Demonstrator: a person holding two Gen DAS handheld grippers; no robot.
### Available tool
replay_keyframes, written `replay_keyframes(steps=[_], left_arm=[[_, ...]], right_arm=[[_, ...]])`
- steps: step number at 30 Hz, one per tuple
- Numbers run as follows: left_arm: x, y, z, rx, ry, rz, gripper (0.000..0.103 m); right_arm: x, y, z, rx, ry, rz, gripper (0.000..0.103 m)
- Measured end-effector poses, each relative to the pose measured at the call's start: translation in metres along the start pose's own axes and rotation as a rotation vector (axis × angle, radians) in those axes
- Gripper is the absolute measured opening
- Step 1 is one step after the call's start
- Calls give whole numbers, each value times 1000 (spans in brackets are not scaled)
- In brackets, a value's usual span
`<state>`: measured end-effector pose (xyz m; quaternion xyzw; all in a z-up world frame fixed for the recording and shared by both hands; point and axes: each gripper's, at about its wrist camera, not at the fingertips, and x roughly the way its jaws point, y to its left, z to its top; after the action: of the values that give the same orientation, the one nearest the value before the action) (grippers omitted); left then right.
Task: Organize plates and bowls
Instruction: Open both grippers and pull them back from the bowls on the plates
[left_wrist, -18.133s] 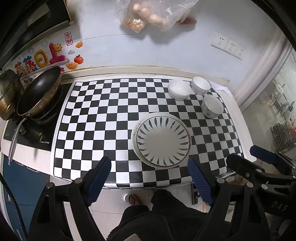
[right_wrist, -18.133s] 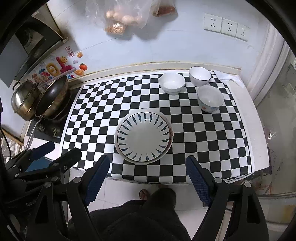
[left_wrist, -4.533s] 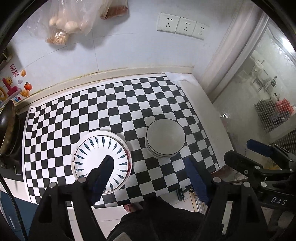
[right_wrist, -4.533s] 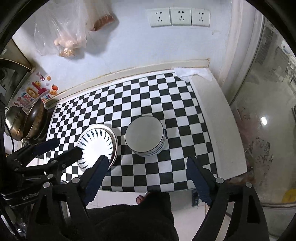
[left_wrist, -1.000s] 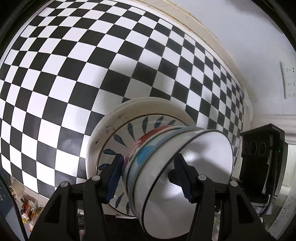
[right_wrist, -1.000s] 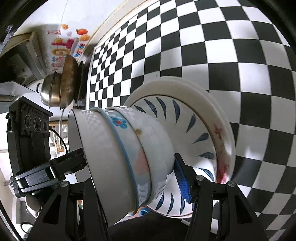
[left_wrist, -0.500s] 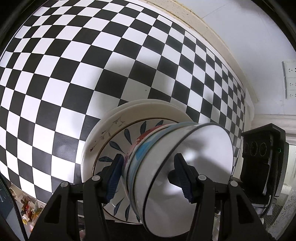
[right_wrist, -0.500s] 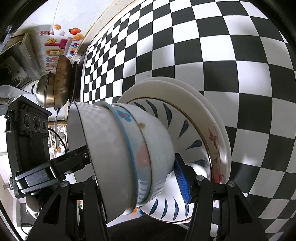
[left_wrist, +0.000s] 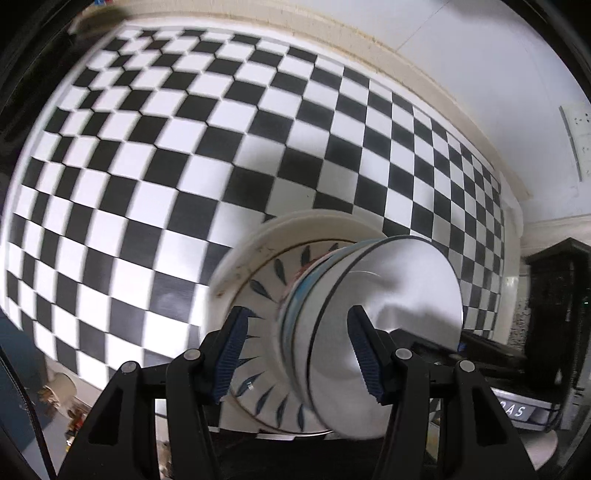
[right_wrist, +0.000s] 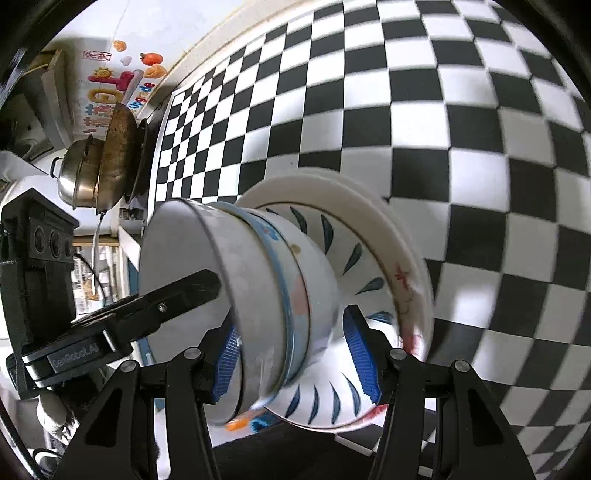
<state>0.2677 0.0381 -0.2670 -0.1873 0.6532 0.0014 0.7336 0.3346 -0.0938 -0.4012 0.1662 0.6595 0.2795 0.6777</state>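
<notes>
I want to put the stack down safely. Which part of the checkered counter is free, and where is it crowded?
Free: the checkered counter between the plates and the back wall ledge. Crowded: the near edge, where both grippers hold the nested bowls, and the wok end.

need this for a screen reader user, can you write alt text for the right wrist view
Close fisheye view of the right gripper clamping a nested stack of bowls from one side, over plates with blue leaf marks. The left gripper grips the bowls from the opposite side. Behind lie a black and white checkered counter and, far left, a wok beside a steel pot.
</notes>
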Motion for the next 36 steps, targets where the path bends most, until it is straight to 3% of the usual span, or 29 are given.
replay_keyframes(steps=[9, 12, 13, 15, 18, 19, 28, 36], left_arm=[[-57, -4, -30, 81, -148, 105, 55], [-77, -5, -41, 120, -208, 134, 60], [-84, -4, -44, 132, -225, 136, 67], [-95, -5, -49, 153, -265, 142, 70], [-107, -5, -57, 189, -309, 146, 79], [-110, -6, -58, 202, -319, 146, 87], [-151, -12, -92, 300, -400, 118, 88], [-216, -17, -143, 346, -512, 58, 88]], right_arm=[[-58, 36, -37, -88, -142, -156, 58], [-78, 50, -54, -94, -199, -213, 74], [-85, 56, -60, -95, -223, -239, 80], [-96, 65, -71, -89, -262, -272, 85], [-109, 78, -87, -63, -326, -318, 89], [-113, 82, -93, -55, -345, -332, 89], [-146, 122, -142, -19, -508, -425, 91], [-191, 164, -210, -41, -642, -472, 93]])
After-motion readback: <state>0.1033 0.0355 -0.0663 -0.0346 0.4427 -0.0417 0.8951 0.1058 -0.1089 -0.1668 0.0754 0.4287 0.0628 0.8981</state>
